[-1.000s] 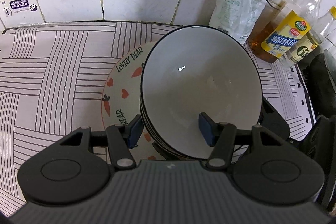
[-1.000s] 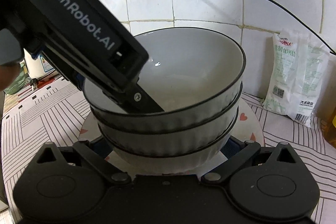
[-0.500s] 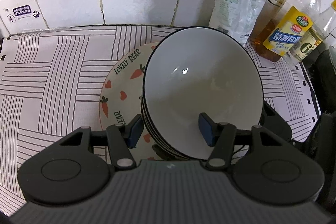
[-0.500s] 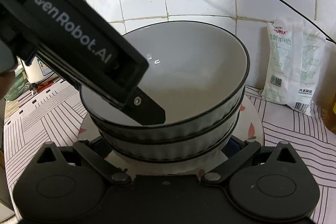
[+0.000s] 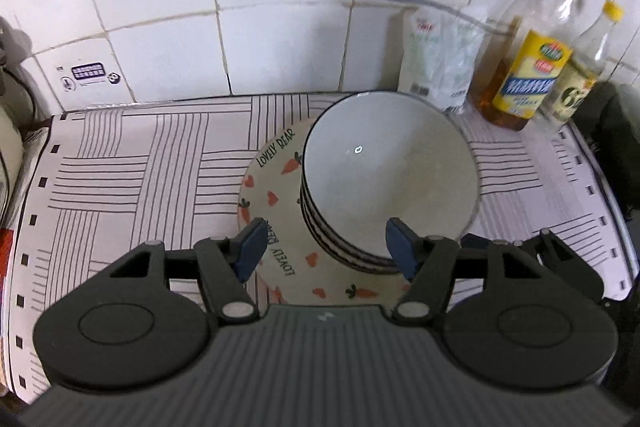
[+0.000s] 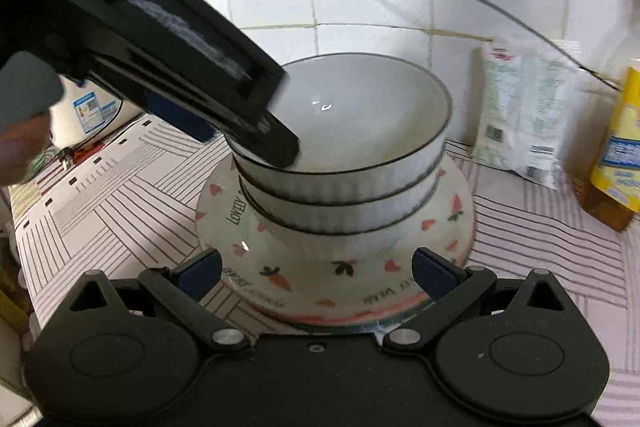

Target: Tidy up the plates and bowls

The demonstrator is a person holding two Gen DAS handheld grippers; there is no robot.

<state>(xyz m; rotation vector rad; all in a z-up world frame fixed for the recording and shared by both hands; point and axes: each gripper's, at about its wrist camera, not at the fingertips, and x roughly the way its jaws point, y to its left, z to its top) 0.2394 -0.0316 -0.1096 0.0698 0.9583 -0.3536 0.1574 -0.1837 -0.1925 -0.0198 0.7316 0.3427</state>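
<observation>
Left wrist view: the stack of bowls sits on the carrot plate at frame centre, on a striped cloth. The left gripper has just been opening; its pads stand apart, nothing pressed between them. At upper right a white bag and oil bottles line the tiled wall. From the right wrist, the right gripper gapes below the plate's near rim, while the left gripper's body blocks the upper left.
</observation>
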